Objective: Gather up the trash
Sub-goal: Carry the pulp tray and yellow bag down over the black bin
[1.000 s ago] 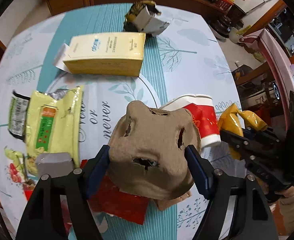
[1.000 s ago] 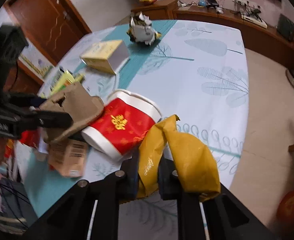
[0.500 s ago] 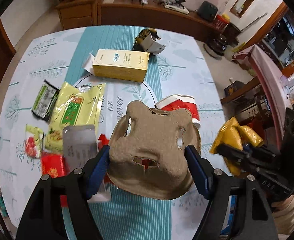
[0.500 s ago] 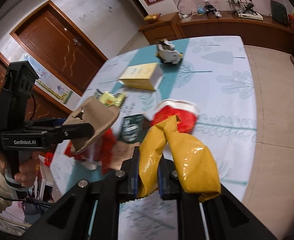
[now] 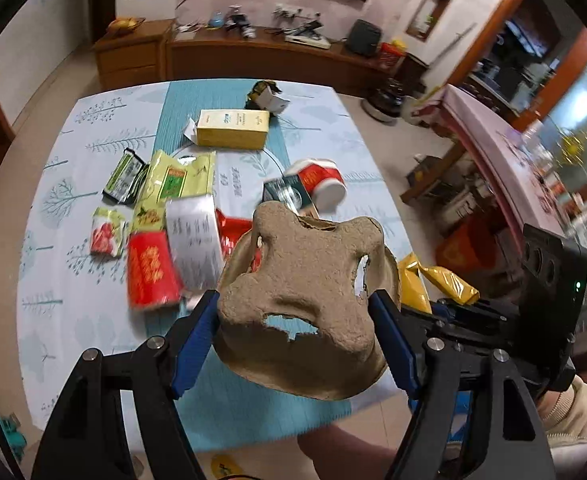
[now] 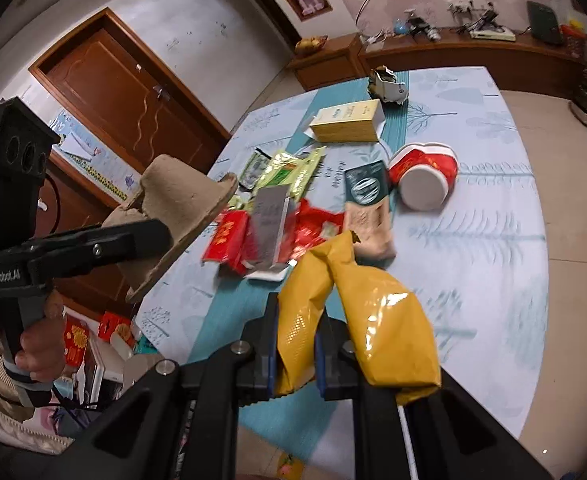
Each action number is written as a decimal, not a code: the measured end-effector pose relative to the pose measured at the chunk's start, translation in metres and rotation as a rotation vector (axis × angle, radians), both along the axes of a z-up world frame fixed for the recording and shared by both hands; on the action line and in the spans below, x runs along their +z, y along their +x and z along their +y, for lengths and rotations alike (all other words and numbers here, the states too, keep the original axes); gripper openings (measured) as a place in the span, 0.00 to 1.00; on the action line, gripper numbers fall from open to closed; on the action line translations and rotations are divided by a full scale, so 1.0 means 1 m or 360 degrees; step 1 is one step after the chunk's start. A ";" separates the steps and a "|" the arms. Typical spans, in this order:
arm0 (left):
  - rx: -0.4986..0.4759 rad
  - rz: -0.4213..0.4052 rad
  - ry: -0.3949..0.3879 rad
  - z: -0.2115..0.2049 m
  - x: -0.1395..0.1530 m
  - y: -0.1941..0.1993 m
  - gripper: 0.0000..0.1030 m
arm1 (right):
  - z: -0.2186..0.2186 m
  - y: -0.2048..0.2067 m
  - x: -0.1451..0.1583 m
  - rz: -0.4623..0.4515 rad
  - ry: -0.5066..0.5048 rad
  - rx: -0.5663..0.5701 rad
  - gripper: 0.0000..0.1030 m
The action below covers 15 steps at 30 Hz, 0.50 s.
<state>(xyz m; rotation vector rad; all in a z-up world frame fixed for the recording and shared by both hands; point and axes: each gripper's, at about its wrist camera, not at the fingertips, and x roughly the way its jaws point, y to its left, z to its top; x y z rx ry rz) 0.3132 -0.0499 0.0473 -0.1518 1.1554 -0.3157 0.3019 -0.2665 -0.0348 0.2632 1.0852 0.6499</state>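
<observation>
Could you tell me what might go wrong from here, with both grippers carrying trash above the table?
The left gripper holds the torn pulp tray only by its edges, so the tray could buckle and slip free. The right gripper pinches one fold of the yellow wrapper; its hanging bulk could pull loose.

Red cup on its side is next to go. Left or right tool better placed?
Neither is free: left tool grips the pulp tray, right tool pinches the yellow wrapper. After dropping loads, probably right: the red cup lies on its side of the table.
</observation>
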 end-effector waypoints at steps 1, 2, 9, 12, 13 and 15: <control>-0.0021 -0.0005 -0.0008 0.004 0.002 -0.009 0.71 | 0.004 -0.013 0.004 -0.0017 -0.0001 -0.0031 0.13; -0.0050 -0.0010 -0.0016 0.011 0.005 -0.021 0.71 | 0.006 -0.024 0.008 -0.0027 -0.0003 -0.0057 0.13; -0.0193 -0.0074 -0.0059 0.050 0.014 -0.094 0.71 | 0.042 -0.116 0.027 -0.0052 -0.0044 -0.0271 0.13; -0.0248 -0.0061 -0.0065 0.063 0.009 -0.125 0.71 | 0.060 -0.151 0.025 -0.0034 -0.0080 -0.0353 0.13; -0.0261 -0.0052 -0.0061 0.066 0.007 -0.132 0.71 | 0.063 -0.159 0.024 -0.0026 -0.0087 -0.0371 0.13; -0.0296 -0.0017 -0.0044 0.068 0.000 -0.150 0.71 | 0.072 -0.176 0.019 0.0002 -0.0099 -0.0408 0.13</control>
